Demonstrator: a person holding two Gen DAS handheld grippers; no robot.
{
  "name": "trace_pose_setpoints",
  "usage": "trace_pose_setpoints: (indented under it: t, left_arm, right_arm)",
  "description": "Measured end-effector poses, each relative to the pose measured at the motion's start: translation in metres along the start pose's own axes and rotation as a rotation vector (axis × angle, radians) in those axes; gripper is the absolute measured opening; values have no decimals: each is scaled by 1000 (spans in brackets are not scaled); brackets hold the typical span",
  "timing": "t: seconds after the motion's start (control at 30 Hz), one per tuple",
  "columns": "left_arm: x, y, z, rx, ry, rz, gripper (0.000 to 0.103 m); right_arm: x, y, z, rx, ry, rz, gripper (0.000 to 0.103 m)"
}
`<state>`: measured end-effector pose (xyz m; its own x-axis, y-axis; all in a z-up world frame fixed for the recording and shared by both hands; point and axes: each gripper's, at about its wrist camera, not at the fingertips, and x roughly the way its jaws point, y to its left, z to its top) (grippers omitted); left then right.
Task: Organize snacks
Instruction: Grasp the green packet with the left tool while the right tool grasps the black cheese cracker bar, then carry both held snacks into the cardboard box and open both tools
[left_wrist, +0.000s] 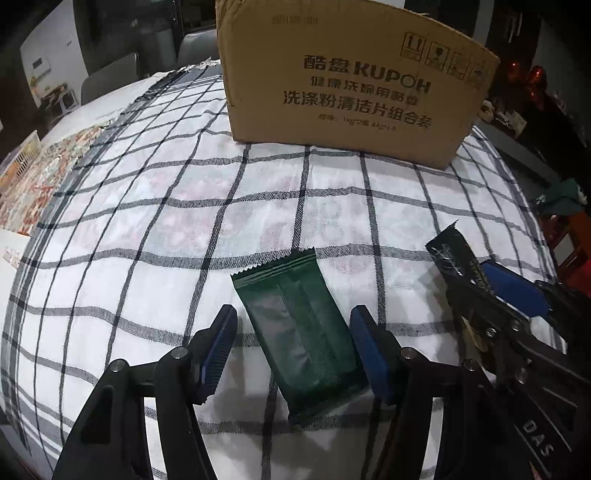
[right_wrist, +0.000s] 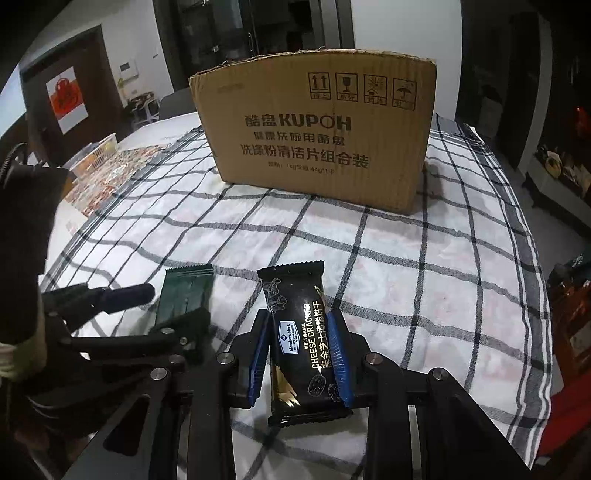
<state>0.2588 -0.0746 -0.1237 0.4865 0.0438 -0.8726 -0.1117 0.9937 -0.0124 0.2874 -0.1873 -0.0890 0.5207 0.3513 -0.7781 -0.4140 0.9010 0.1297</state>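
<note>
Two tools: right tool clenched on black cracker packet; left tool released, straddling green packet. Centre the pads before closing, then lift toward cardboard box.

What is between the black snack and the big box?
Nothing visible. Only bare checked cloth lies between the black snack, pinched in the right gripper, and the box.

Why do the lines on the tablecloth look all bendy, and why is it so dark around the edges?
Left wrist view: the fisheye lens curves the checked tablecloth lines and the cardboard box; corners go black. Right wrist view: same bulge, dim room behind, shiny glints on the black cracker packet.
</note>
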Motion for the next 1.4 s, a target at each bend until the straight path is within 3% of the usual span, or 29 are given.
trace_pose_setpoints:
  t: [0.23, 0.43, 0.87, 1.4]
  left_arm:
    - [4, -1, 0, -12, -2, -1, 53]
    - [-2, 5, -2, -5, -12, -23, 51]
    - [-41, 15, 11, 41, -127, -54, 51]
    - [-93, 21, 54, 147, -324, -83, 51]
  right_arm:
    - [0, 1, 1, 7, -4, 1, 32]
    - [-5, 9, 2, 6, -13, 5, 32]
    - [-23, 13, 11, 55, -49, -2, 32]
    - [-62, 10, 51, 116, -180, -22, 32]
